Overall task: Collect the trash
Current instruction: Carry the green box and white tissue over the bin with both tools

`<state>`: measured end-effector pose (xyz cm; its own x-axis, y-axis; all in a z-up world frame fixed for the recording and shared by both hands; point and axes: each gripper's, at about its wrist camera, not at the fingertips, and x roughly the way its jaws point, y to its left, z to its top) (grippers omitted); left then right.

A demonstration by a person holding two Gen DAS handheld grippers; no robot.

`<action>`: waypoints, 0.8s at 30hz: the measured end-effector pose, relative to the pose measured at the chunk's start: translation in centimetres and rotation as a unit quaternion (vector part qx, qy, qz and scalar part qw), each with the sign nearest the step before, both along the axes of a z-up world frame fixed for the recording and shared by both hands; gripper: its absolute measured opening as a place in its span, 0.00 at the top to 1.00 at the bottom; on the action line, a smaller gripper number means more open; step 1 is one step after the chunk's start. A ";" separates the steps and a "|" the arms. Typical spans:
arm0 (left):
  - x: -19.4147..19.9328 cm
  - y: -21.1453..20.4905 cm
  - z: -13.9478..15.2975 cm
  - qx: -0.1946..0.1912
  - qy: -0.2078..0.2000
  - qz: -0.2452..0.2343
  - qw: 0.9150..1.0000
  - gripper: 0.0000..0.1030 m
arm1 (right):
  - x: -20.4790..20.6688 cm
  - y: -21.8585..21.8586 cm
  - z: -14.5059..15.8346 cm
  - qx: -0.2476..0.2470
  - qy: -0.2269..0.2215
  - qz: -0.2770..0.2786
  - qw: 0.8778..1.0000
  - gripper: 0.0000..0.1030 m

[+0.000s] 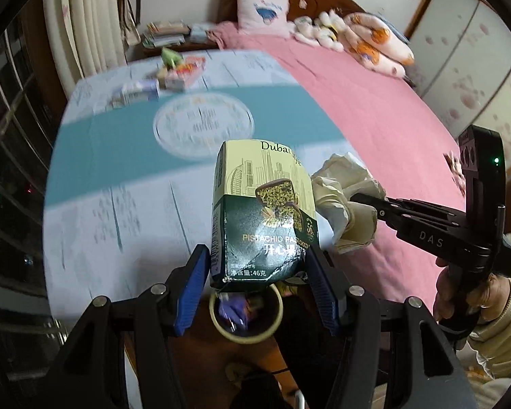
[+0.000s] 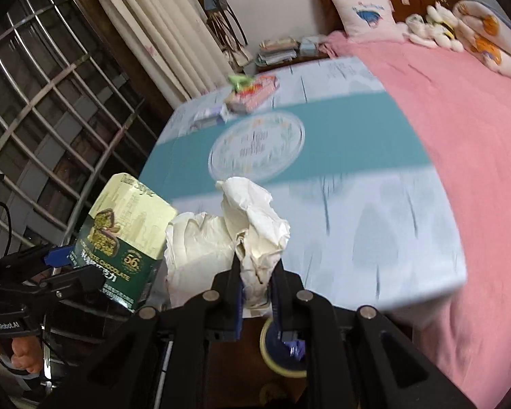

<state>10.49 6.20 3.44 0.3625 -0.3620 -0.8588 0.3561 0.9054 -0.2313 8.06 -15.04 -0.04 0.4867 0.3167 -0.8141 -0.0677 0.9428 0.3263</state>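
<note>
Left hand-held gripper (image 1: 259,269) clamps chocolate box (image 1: 262,211), right hand-held gripper (image 2: 257,272) pinches crumpled tissue (image 2: 252,225); both over bin (image 1: 245,317), not dropped. Packets (image 1: 173,75) remain on bench (image 1: 119,177).

Your bed (image 1: 374,102) carries a pink sheet; on it lies a blue-and-teal cloth (image 1: 119,143) with blurred small boxes (image 2: 252,95) near its far edge. Pillows (image 1: 262,8) at headboard.

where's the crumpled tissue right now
The crumpled tissue is pinched in the right tongs, beside the chocolate box held in the left tongs, above the small bin on the floor.
</note>
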 end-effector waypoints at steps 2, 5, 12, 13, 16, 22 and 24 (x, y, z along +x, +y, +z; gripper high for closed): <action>-2.0 0.0 -1.2 0.000 0.016 -0.008 1.000 0.45 | -1.7 0.5 -0.7 -0.008 0.015 0.000 1.000 0.88; -4.6 -0.1 -3.5 -0.001 0.045 -0.011 0.999 0.45 | -4.2 1.0 -2.3 -0.021 0.038 0.002 0.999 0.88; -8.1 -0.8 -10.1 -0.005 0.110 0.012 0.994 0.45 | -8.2 0.9 -8.8 -0.036 0.102 0.009 0.994 0.88; -8.5 -1.0 -11.3 -0.003 0.117 0.018 0.993 0.45 | -8.5 0.8 -10.0 -0.036 0.111 0.010 0.993 0.88; -9.1 -1.8 -15.4 0.004 0.127 0.032 0.991 0.45 | -8.9 0.2 -14.3 -0.038 0.130 0.009 0.991 0.88; -8.8 -3.8 -24.7 0.027 0.137 0.054 0.989 0.45 | -8.0 -1.0 -24.2 -0.041 0.163 0.001 0.986 0.88; -8.3 -4.4 -27.7 0.031 0.140 0.058 0.988 0.45 | -7.5 -1.4 -27.3 -0.041 0.171 -0.003 0.984 0.88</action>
